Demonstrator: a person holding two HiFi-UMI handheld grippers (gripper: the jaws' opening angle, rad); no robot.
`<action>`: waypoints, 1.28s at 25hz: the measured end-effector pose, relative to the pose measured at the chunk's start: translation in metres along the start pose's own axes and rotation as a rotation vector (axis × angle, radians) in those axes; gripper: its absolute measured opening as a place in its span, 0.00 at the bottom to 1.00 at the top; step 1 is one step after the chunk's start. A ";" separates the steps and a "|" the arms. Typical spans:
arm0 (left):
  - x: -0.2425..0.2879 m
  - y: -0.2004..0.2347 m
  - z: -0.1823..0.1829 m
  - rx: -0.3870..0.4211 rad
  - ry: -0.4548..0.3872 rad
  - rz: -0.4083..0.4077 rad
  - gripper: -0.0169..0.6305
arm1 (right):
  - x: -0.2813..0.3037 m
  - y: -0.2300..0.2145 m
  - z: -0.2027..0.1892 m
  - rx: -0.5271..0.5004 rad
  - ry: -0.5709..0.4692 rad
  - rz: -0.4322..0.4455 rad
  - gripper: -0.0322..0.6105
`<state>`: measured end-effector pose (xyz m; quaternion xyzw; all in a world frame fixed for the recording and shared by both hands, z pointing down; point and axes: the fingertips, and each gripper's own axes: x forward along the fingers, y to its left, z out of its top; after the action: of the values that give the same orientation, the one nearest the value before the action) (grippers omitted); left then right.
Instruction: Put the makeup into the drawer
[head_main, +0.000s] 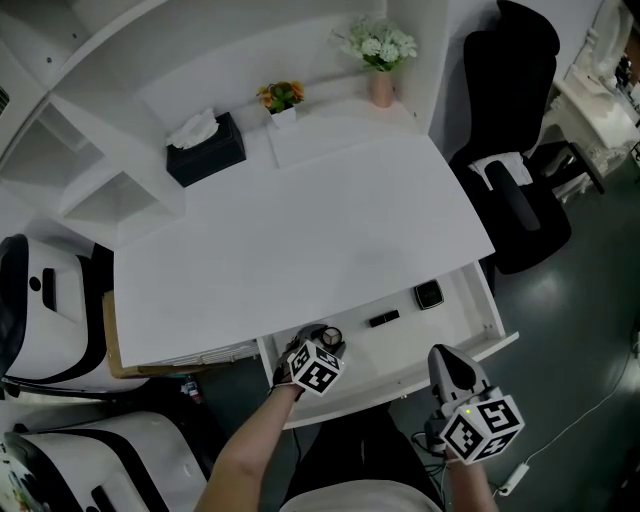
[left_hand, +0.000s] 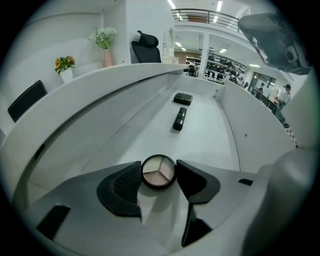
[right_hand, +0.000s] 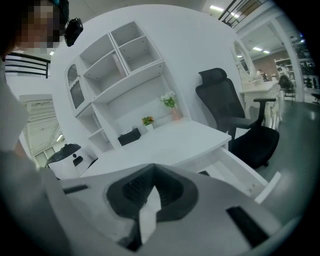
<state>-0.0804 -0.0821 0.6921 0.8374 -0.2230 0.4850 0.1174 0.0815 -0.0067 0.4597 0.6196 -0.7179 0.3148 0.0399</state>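
Observation:
A round eyeshadow compact (left_hand: 158, 172) with pale pans sits between the jaws of my left gripper (left_hand: 158, 175), and both pads touch its sides. In the head view the left gripper (head_main: 325, 342) points down over the left end of the open white drawer (head_main: 470, 300), with the compact (head_main: 331, 337) at its tip. A black lipstick tube (head_main: 384, 319) and a black square case (head_main: 429, 295) lie further right in the drawer; in the left gripper view the tube (left_hand: 179, 119) and the case (left_hand: 183, 98) lie ahead. My right gripper (head_main: 442, 355) hovers at the drawer's front right, jaws together, empty.
On the white desk (head_main: 300, 240) stand a black tissue box (head_main: 205, 148), a small orange flower pot (head_main: 281, 100) and a pink vase of white flowers (head_main: 379, 50). A black office chair (head_main: 515, 150) is to the right. A white and black machine (head_main: 45, 300) stands at the left.

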 end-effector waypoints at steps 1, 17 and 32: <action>0.001 0.000 0.000 -0.002 0.001 -0.001 0.37 | 0.001 0.000 0.000 -0.001 0.002 0.001 0.05; 0.004 0.000 -0.001 0.010 0.003 -0.006 0.37 | 0.005 0.001 -0.001 0.004 0.012 0.006 0.05; -0.012 0.005 0.007 -0.057 -0.027 0.005 0.39 | 0.005 0.002 0.003 -0.003 0.003 0.020 0.05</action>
<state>-0.0826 -0.0859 0.6787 0.8397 -0.2405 0.4673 0.1367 0.0792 -0.0127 0.4587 0.6117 -0.7245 0.3152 0.0388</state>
